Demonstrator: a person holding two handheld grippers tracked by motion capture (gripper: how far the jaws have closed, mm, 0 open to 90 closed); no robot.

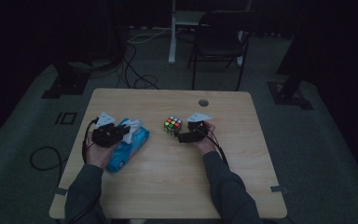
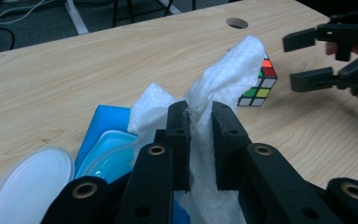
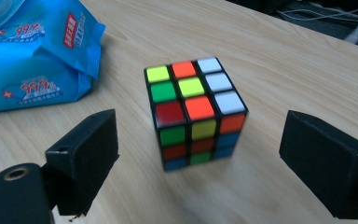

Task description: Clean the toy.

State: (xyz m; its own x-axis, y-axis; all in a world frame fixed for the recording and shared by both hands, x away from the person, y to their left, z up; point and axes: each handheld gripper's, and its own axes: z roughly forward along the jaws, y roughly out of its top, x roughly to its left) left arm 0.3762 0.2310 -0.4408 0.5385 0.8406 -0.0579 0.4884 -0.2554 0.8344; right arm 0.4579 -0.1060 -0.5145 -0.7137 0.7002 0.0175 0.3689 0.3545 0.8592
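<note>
A blue pack of wet wipes (image 1: 131, 148) lies at the table's left, its clear lid (image 2: 28, 186) flipped open. My left gripper (image 2: 199, 112) is shut on a white wipe (image 2: 228, 70) that rises out of the pack (image 2: 100, 126) and stands up past the fingertips. A scrambled colour cube (image 1: 173, 124) rests on the wood near the middle. My right gripper (image 3: 205, 144) is open wide, one jaw to each side of the cube (image 3: 193, 109), and neither pad touches it. In the left gripper view the cube (image 2: 261, 84) sits behind the wipe, with the right gripper (image 2: 307, 58) open beside it.
The wooden table (image 1: 168, 186) has a round cable hole (image 1: 203, 102) near its far edge. A dark folding chair (image 1: 219, 42) and a white stand leg (image 1: 171, 32) are beyond it. Cables (image 1: 135, 74) run over the grey floor. The wipe pack (image 3: 32, 56) lies left of the cube.
</note>
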